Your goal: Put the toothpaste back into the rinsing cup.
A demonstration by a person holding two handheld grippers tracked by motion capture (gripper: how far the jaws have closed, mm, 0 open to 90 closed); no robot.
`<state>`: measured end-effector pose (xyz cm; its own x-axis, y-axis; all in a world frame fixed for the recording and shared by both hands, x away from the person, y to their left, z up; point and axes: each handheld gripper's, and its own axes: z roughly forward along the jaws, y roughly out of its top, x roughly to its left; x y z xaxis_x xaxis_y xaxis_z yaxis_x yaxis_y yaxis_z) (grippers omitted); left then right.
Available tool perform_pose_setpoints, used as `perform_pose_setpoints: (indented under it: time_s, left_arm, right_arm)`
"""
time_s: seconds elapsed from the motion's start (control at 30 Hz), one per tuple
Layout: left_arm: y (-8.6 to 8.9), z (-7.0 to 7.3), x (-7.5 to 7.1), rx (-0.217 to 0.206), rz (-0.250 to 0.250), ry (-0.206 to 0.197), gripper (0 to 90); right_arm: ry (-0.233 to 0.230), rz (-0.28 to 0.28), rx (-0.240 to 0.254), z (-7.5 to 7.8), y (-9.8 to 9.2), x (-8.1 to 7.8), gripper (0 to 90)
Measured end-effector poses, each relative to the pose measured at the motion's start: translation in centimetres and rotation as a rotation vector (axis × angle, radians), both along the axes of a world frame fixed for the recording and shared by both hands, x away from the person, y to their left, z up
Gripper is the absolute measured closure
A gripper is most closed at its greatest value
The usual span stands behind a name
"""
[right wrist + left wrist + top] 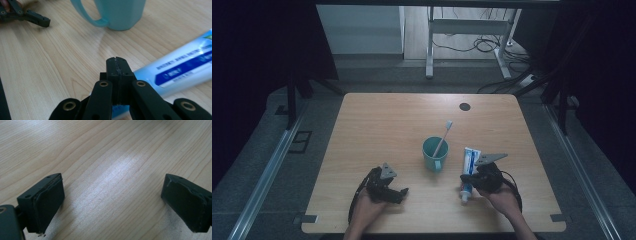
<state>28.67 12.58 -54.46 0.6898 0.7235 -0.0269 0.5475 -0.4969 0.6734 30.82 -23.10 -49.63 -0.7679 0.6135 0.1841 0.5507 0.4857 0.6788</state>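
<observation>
Right tongs (117,66), pressed together and holding nothing, lie over the toothpaste tube (470,165) at the teal mug's (434,155) four o'clock; left tongs (112,202) gape wide over bare worktop (377,125).

Both handheld tools: matte black two-jaw left gripper (398,193) & right gripper (466,179), each w/ grey three-cornered plate on top, black cable looping back past the wrist. Left's fingers (46,202) blocky, w/ worn rubber pads. Right's link arms carry brass-coloured rivets. Forearms bare, no sleeves.
</observation>
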Motion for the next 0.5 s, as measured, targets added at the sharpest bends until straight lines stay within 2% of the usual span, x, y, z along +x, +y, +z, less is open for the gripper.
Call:
perform_pose_setpoints:
  time_s: [0.2, 0.4, 0.5]
  left_arm:
    - [0.0, 0.0, 0.0, 0.0, 0.0, 0.0, 4.9]
    - [0.0, 0.0, 0.0, 0.0, 0.0, 0.0, 4.9]
    - [0.0, 0.0, 0.0, 0.0, 0.0, 0.0, 4.9]
  right_arm:
    - [0.019, 0.015, -0.01, -0.7, 1.0, 0.0, 89.2]
    - [0.03, 0.016, -0.024, -1.2, 1.1, 0.0, 89.1]
    - [0.042, 0.017, -0.009, -1.3, 0.9, -0.1, 89.1]
